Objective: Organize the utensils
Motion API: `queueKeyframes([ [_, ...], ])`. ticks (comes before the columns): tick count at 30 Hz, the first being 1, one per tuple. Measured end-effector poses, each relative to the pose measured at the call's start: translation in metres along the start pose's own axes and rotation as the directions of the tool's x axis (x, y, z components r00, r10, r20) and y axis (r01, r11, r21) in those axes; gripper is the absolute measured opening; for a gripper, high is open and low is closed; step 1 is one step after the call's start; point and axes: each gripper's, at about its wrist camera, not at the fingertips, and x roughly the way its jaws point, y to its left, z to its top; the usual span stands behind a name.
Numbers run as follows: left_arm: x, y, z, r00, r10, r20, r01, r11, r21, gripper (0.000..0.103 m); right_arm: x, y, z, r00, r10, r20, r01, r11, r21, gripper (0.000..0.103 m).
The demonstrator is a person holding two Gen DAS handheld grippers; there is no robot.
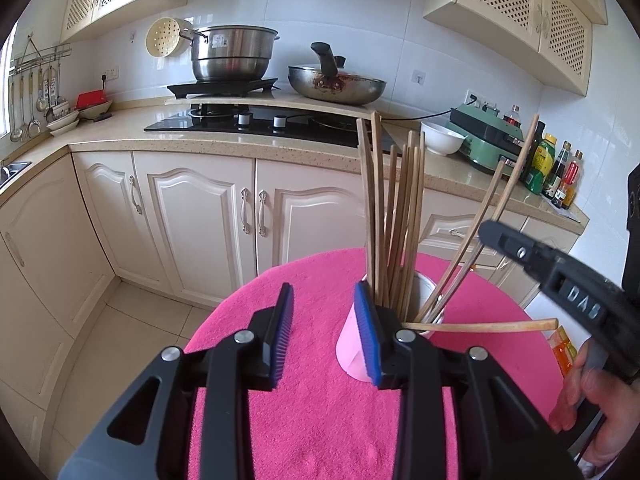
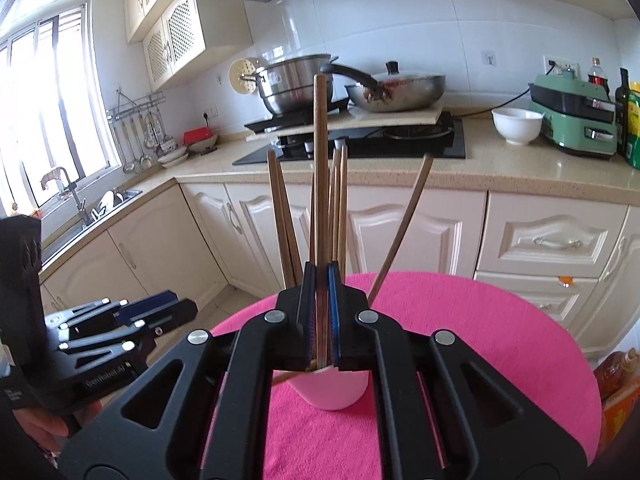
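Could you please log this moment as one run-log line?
right gripper: shut on chopstick | left gripper: open, empty | cup: upright on cloth

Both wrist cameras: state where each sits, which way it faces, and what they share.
Left wrist: behind the open left gripper, facing the stove counter; cup beside its right finger; right gripper and hand at right.
Right wrist: behind the right gripper, shut on a chopstick over the cup; left gripper at left.
Shared: cup, pink cloth, wok.
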Motion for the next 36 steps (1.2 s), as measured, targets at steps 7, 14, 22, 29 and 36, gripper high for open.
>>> queueKeyframes([
  [7,0.0,-0.002,-0.002,1.0,0.011,-0.015,-0.011,1.0,0.003,0.032,0.009,-0.005,-0.014,0.999,0.001,-0.045,-0.001,1.0,0.017,0.007],
  [14,0.0,-0.005,0.0,0.998,0.043,-0.035,-0.043,0.999,0.007,0.036,0.006,-0.007,-0.013,0.998,0.028,-0.057,-0.024,0.998,0.054,0.008],
  [22,-0.017,-0.017,0.003,0.995,0.098,-0.034,-0.097,0.995,0.021,0.044,-0.013,-0.011,-0.004,0.997,0.052,-0.059,-0.047,0.996,0.07,0.008],
  [29,-0.049,-0.026,0.008,0.989,0.144,-0.032,-0.144,0.99,0.002,0.047,-0.042,-0.013,0.007,0.995,0.066,-0.069,-0.059,0.993,0.098,0.008],
  [36,-0.097,-0.034,0.017,0.985,0.172,-0.004,-0.172,0.985,-0.006,0.049,-0.093,0.014,0.026,0.998,0.008,-0.059,-0.004,0.998,0.061,0.008],
])
